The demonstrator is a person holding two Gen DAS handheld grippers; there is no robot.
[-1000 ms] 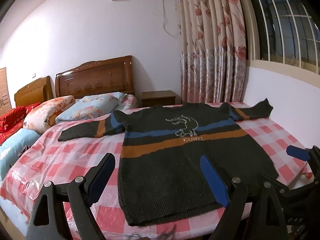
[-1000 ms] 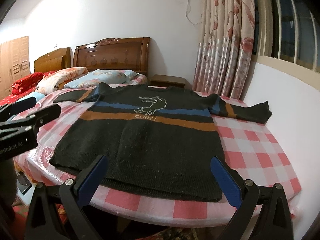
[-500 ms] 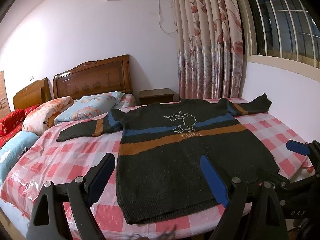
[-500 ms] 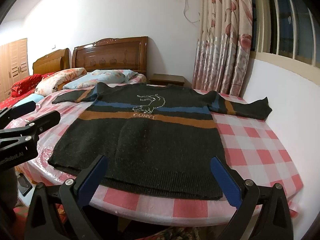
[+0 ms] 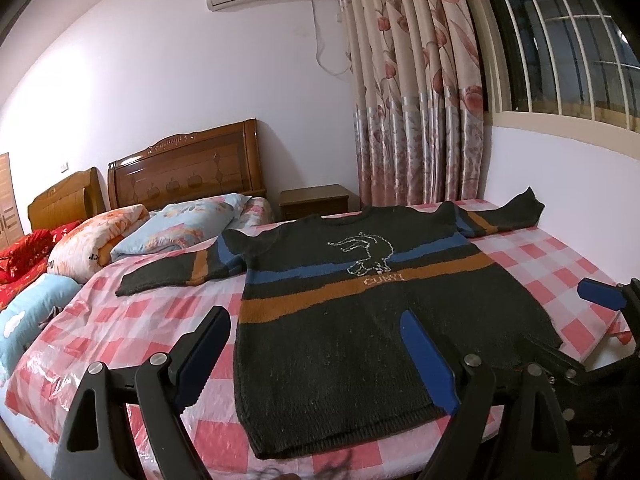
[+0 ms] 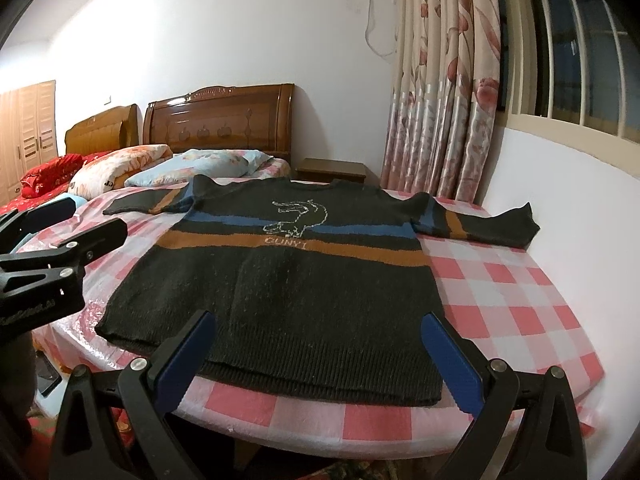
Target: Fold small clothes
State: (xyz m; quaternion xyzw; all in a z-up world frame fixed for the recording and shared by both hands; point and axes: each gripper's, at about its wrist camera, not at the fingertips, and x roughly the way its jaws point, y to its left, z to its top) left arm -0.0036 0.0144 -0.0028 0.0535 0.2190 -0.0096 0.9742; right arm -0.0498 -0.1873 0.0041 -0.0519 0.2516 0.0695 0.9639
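a small dark knit sweater (image 5: 360, 312) (image 6: 288, 276) is laid out flat, front side up, on a bed covered with a pink-and-white checked sheet (image 5: 132, 320) (image 6: 504, 300). a blue stripe and an orange stripe are run across the chest and both sleeves, and a light stitched animal outline with some lettering under it is seen in the middle. both sleeves are spread out sideways. the hem is turned toward the cameras at the near edge of the bed, the neck is pointed at the wooden headboard (image 5: 188, 172) (image 6: 220, 116), so the long axis is run foot to head. the left gripper (image 5: 316, 356) is held wide open just short of the hem, nothing gripped. same for the right gripper (image 6: 320, 360), spread wide, nothing held.
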